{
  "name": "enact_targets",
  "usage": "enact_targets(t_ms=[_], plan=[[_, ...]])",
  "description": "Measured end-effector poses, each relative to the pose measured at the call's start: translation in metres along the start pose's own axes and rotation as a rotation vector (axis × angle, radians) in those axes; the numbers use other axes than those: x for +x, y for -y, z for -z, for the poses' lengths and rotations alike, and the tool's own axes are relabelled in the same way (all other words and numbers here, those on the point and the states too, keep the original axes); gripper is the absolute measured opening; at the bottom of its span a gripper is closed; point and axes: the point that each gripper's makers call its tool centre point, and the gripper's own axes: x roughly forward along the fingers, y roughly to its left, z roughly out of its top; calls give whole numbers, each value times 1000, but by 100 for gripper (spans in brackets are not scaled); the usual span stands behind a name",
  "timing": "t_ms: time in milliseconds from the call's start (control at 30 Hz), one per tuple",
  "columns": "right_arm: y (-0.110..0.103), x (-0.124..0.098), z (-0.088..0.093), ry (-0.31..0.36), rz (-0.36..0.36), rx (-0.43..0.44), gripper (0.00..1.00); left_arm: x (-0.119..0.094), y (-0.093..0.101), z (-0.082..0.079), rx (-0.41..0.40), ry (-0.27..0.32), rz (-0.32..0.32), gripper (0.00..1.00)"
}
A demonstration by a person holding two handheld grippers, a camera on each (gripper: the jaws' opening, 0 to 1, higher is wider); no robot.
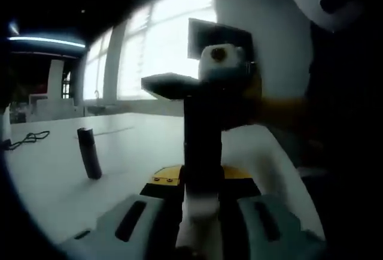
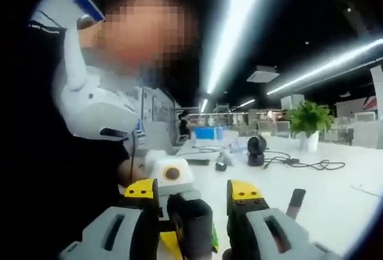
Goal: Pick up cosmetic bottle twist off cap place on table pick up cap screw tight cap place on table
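- My left claw point(image 1: 200, 212) is clamped on the pale lower body of a tall dark cosmetic bottle point(image 1: 202, 146), which rises upright between its grey jaws in the left gripper view.
- My right claw point(image 2: 194, 212), with its yellow-tipped jaws, is closed on the dark rounded top of that same bottle, seen end-on in the right gripper view; I take this to be the cap point(image 2: 192, 221), though I cannot tell whether it sits on the threads or has come free.
- In the left gripper view the right claw reaches in above the bottle, so both claws meet on it, held up over the white table point(image 1: 137, 152).
- To the left of the bottle, well apart from it, a second small dark cylinder point(image 1: 89, 152) stands upright on the table; what it is I cannot say.
- Farther left of the bottle a black cable point(image 1: 27, 139) lies near the table edge.
- In the right gripper view, beyond the bottle, a green potted plant point(image 2: 309, 119) stands at the far side of the table.
- My judgement: the bottle has been picked up and a twisting step is in hand. Whether this is unscrewing or retightening I cannot tell; setting the bottle on the table is not yet done.
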Motion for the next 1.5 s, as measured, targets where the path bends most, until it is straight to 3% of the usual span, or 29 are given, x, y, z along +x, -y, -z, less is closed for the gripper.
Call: enact_targets(t_ms=[33,67,133,200,233,367,433,533,567,633,733,867,933,1067,1133,1333,1500], plan=[[7,-25,-1,11,19,-9,39,0,0,0,5,1,0,11],[13,-30,-1,14,52,-14,39,0,0,0,6,1,-3,11],[27,-33,-3,24,128,-10,41,0,-1,0,8,1,-11,11],[22,-35,-7,80,197,40,41,0,-2,0,2,-2,-25,11],[15,-24,-12,103,243,33,40,0,-3,0,2,-3,-30,11],[21,-37,-13,112,397,2,29,2,-8,0,0,-7,-78,11],[16,-39,-17,166,455,97,29,2,-10,0,-3,-7,-90,12],[22,-47,-19,168,553,72,24,2,-9,0,8,-5,-85,12],[23,-49,-17,178,602,106,20,2,-9,0,15,-3,-85,12],[22,-50,-15,164,629,123,20,2,-8,0,19,-1,-81,12],[29,-58,-17,128,734,23,21,2,-8,0,22,1,-80,12],[20,-53,-16,116,789,10,22,3,-9,0,38,4,-87,12],[10,-45,-14,136,785,99,21,3,-9,0,41,4,-87,12],[12,-47,-8,46,871,-11,22,3,-9,0,48,4,-88,12],[12,-49,2,-7,914,-13,22,3,-9,0,51,4,-88,12],[16,-48,10,-16,961,16,26,2,-9,0,58,5,-85,12],[16,-47,12,-27,988,-15,26,2,-8,0,61,5,-83,12]])
